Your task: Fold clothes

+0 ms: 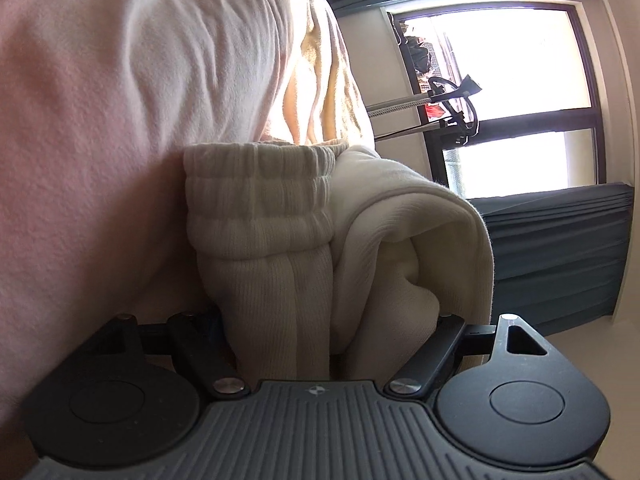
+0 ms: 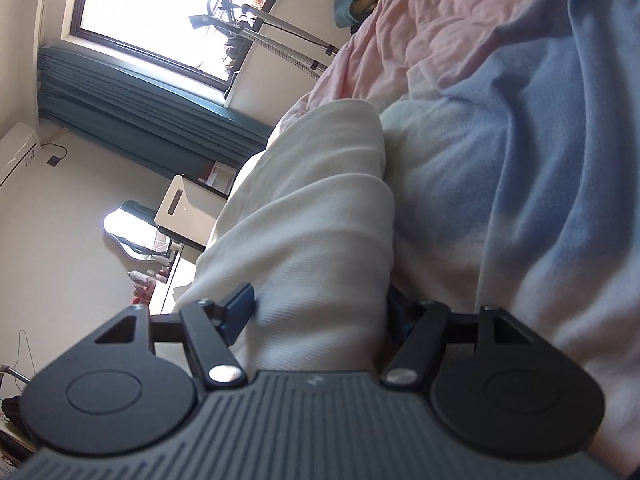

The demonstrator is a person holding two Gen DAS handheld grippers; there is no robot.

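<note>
Left gripper (image 1: 336,320) — ribbed grey body, two black round discs, black linkage arms on silver pivot screws; right gripper (image 2: 320,312) alike — dark blue finger pads (image 2: 240,312).

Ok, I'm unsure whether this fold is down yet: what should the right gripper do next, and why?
Probably ease the right gripper straight back. Its pads look slack beside the cream garment, which seems to rest doubled over on the bedding.
</note>
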